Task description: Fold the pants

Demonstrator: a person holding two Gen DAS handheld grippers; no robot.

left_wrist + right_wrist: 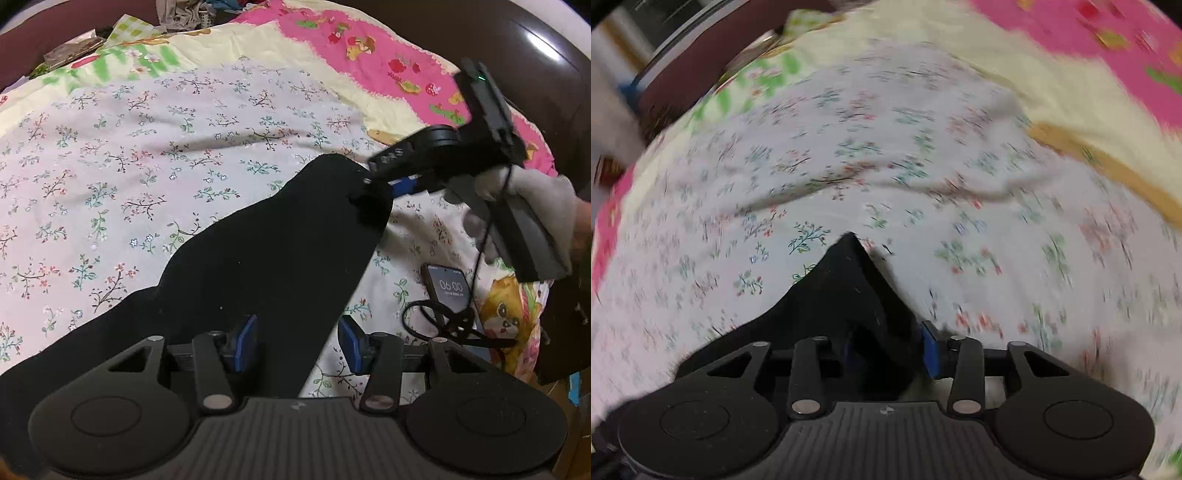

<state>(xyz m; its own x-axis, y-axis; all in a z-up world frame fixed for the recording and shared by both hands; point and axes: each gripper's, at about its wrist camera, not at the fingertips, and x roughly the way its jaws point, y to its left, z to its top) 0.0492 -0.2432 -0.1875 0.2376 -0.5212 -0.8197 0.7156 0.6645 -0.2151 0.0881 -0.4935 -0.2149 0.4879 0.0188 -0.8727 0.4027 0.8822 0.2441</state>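
Black pants (258, 258) lie flat on a floral sheet (129, 147), running from the lower left up to a hem at the upper right. My left gripper (299, 343) hovers open over the near part: its left pad is above the black cloth and its right pad is above the sheet just past the pants' edge. My right gripper (373, 184), held by a gloved hand (535, 195), has its tip at the far hem corner. In the blurred right wrist view a peaked fold of the pants (849, 291) sits between the parted pads of my right gripper (888, 350).
A phone (448, 286) with a lit screen and a looped black cable (443, 325) lie on the sheet to the right of the pants. A pink and yellow quilt (369, 37) covers the far side. Dark furniture (535, 48) borders the right.
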